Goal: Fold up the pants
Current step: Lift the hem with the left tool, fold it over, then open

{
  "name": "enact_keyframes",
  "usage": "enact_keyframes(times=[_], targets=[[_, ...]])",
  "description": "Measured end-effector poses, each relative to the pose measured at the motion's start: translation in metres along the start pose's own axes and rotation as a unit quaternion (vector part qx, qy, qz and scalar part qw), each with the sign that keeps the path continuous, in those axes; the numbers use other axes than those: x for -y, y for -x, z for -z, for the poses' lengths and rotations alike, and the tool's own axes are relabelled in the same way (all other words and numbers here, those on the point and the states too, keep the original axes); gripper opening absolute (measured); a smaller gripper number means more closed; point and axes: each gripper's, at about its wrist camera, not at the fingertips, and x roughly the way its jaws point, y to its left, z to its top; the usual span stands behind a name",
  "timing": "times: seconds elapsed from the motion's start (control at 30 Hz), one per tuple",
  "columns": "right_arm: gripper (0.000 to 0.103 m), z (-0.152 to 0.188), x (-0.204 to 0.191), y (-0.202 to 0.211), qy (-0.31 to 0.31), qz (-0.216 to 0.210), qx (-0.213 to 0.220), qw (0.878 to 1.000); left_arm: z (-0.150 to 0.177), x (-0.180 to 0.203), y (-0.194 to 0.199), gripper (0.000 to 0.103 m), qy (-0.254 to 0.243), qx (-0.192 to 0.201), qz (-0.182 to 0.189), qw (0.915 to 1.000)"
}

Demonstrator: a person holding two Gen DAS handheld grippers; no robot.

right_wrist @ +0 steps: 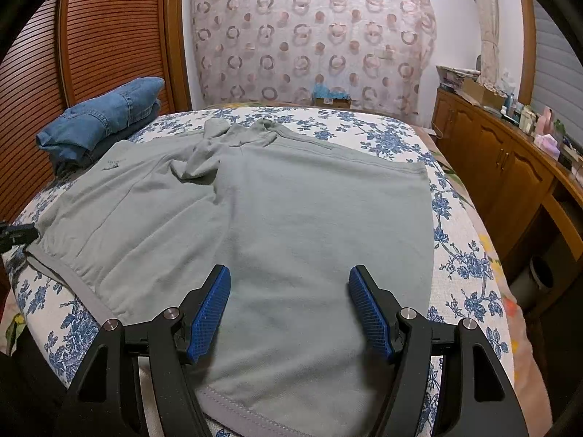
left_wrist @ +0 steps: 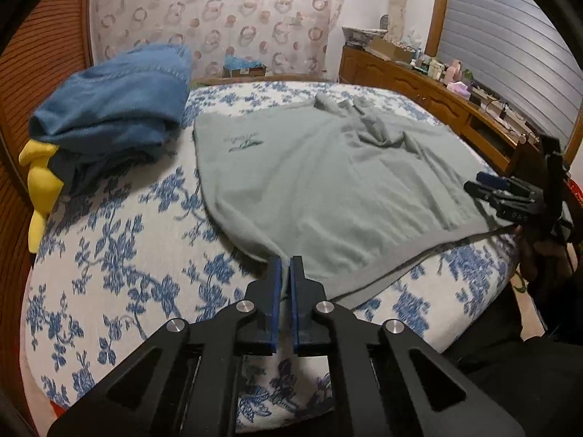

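Pants (right_wrist: 284,211) in a soft grey-green lie spread out flat on the bed (right_wrist: 462,255), and they cover most of its middle. The bed has a white cover with blue flowers. The waistband of the pants is at the near edge of the bed, and the far end is bunched up and wrinkly.

Behind the bed hangs a big curtain (right_wrist: 313,36) with round ring shapes on it. A long brown wooden dresser (right_wrist: 510,167) stands along the right side, with small bottles and boxes on top. A brown slatted door (right_wrist: 98,36) is on the left.

A pile of folded blue jeans (left_wrist: 113,109) sits on the far left part of the bed, close beside the pants. Something yellow (left_wrist: 40,178) pokes out next to the pile, at the left edge of the bed.

The right gripper (right_wrist: 289,309) hangs just over the near part of the pants. Its blue pads (right_wrist: 209,313) are spread wide apart, with nothing between them.

The left gripper (left_wrist: 286,284) is at the near left corner of the pants. Its fingers are pressed almost together, pinching the edge of the cloth there.
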Motion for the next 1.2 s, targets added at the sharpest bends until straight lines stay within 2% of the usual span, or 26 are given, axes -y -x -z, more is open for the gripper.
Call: enact_keyframes(times=[0.27, 0.57, 0.73, 1.03, 1.2], targets=[[0.07, -0.001, 0.008, 0.008, -0.018, -0.022, -0.003, 1.0, -0.034, 0.023, 0.007, 0.005, -0.036, 0.026, 0.021, 0.9988], [0.07, 0.003, 0.021, 0.025, -0.031, -0.007, 0.016, 0.999, -0.069, 0.076, -0.004, 0.005, -0.091, 0.038, 0.06, 0.9933], [0.07, 0.006, 0.021, 0.028, -0.037, 0.002, 0.021, 0.999, -0.089, 0.099, -0.007, 0.005, -0.101, 0.05, 0.08, 0.9904], [0.07, 0.008, 0.023, 0.029, -0.044, 0.0, 0.024, 0.999, -0.12, 0.129, 0.001, 0.005, -0.129, 0.073, 0.099, 0.984], [0.07, 0.008, 0.023, 0.03, -0.044, -0.003, 0.028, 0.999, -0.123, 0.134, 0.0, 0.005, -0.132, 0.077, 0.095, 0.9836]])
